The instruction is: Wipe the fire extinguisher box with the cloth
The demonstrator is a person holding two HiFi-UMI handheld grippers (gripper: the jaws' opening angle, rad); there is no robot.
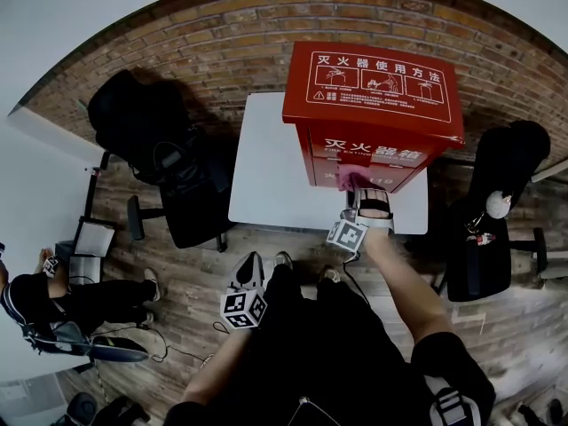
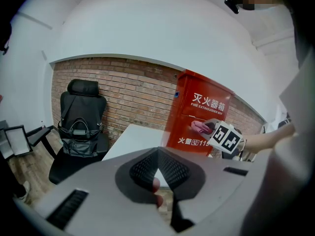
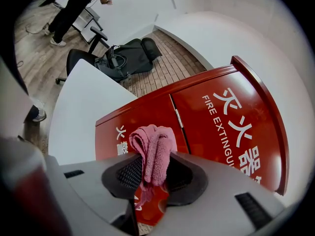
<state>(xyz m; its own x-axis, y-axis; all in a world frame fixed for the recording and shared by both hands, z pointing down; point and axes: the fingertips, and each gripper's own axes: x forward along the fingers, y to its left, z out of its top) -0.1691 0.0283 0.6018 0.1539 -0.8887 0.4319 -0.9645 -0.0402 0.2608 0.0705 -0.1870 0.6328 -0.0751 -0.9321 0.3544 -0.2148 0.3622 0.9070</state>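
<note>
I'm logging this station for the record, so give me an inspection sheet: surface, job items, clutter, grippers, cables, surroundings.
Surface: white table, bare except for the box.
Job's things: red fire extinguisher box upright on the table; pink cloth at its front.
Clutter: nothing seen on the table.
Grippers: right gripper jaws shut on the cloth; left gripper jaws together, empty, held low off the table.
Cables: thin cable on the floor.
Surroundings: brick wall; black chair with a bag left of the table, second chair right; person far left.
</note>
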